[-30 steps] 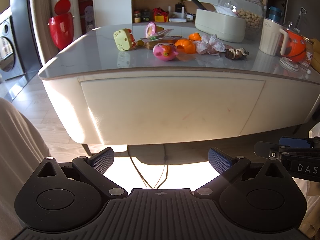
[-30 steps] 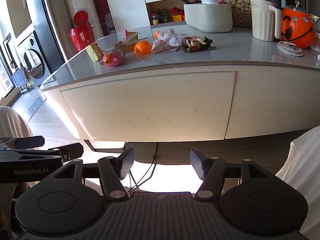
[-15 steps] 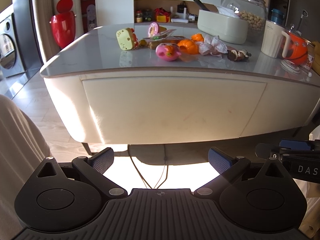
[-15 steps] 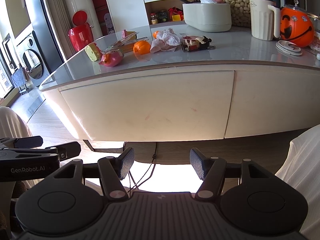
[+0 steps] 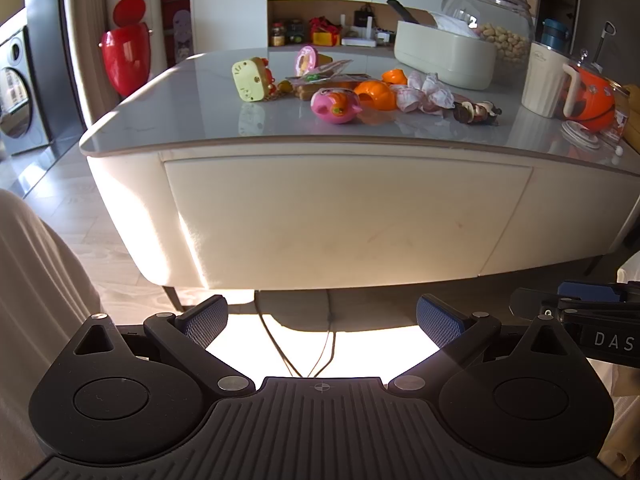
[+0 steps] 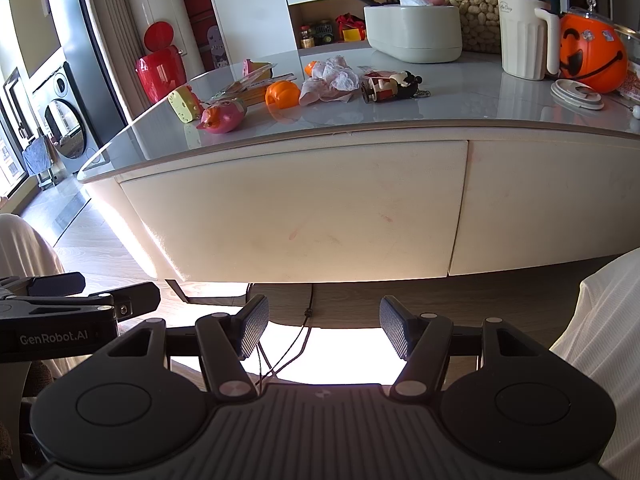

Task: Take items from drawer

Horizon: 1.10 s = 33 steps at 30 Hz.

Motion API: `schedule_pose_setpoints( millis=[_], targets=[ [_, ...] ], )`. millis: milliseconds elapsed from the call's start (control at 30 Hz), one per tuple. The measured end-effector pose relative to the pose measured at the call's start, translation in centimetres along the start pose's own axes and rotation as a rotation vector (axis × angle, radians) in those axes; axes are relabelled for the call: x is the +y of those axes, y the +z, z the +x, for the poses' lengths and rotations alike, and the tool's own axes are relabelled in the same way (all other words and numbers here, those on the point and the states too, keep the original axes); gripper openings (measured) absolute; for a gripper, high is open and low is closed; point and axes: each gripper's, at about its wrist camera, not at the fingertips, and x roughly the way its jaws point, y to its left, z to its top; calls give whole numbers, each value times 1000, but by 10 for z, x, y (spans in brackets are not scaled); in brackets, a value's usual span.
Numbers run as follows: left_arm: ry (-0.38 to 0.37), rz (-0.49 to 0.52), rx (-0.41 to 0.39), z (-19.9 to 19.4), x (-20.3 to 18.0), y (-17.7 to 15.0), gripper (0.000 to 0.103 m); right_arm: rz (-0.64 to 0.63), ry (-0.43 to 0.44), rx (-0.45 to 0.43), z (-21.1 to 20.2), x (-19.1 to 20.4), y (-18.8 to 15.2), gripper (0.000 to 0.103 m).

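A cream drawer front (image 5: 344, 216) (image 6: 296, 216) under the grey tabletop is shut. On top lie a pink pig toy (image 5: 335, 106) (image 6: 222, 117), a yellow toy (image 5: 250, 79) (image 6: 184, 105), an orange toy (image 5: 376, 94) (image 6: 282, 94), crumpled paper (image 5: 424, 90) (image 6: 330, 80) and a small figure keychain (image 5: 478, 113) (image 6: 390, 84). My left gripper (image 5: 322, 320) hangs open and empty below the drawer front. My right gripper (image 6: 324, 330) is open and empty too, also below it. Each gripper shows at the edge of the other's view.
A cream pot (image 6: 414, 32), a glass jar of nuts (image 6: 478, 20), a cream jug (image 6: 524, 36) and an orange pumpkin bucket (image 6: 592, 54) stand at the table's far right. A red bin (image 5: 126, 56) stands on the floor left. Cables (image 5: 320, 344) hang under the table. Light fabric flanks both grippers.
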Motion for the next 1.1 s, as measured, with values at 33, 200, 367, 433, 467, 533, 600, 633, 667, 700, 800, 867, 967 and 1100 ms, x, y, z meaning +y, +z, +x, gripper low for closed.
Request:
schedule_pose_setpoints(
  millis=[33,200,367,433,467,533,600,633,667,700,800,867,967,1100],
  targets=[
    [0,0,0,0,0,0,103,0,0,0,0,0,0,62],
    [0,-1,1,0,-1,0,103,0,0,0,0,0,0,62],
    [1,-1,2,0,-1,0,103,1,0,1,0,0,0,62],
    [2,0,5,0,-1,0,103,0,0,0,0,0,0,62],
    [2,0,5,0,-1,0,103,2,2,-1,0,0,0,62],
    [2,-1,6,1,-2,0,103,5,9,-5,-1,-1,0,62],
    [3,-2,6,1,-1,-1,103,8,13,-9,-2,-1,0,62],
    [3,-2,7,1,-2,-1,103,9,14,-9,-2,-2,0,62],
    [3,-1,6,1,-1,-1,103,10,14,-8,-2,-1,0,62],
    [3,-1,6,1,-2,-1,103,10,14,-7,-2,-1,0,62],
    [3,-1,6,1,-1,0,103,12,13,-6,-3,-2,0,62],
    [3,-1,7,1,-1,0,103,12,13,-5,-3,-2,0,62],
    [5,-2,9,2,-1,-2,103,12,13,-6,-3,-2,0,62],
    [3,-3,9,2,-1,-2,103,10,12,-7,-3,-2,0,62]
  ],
)
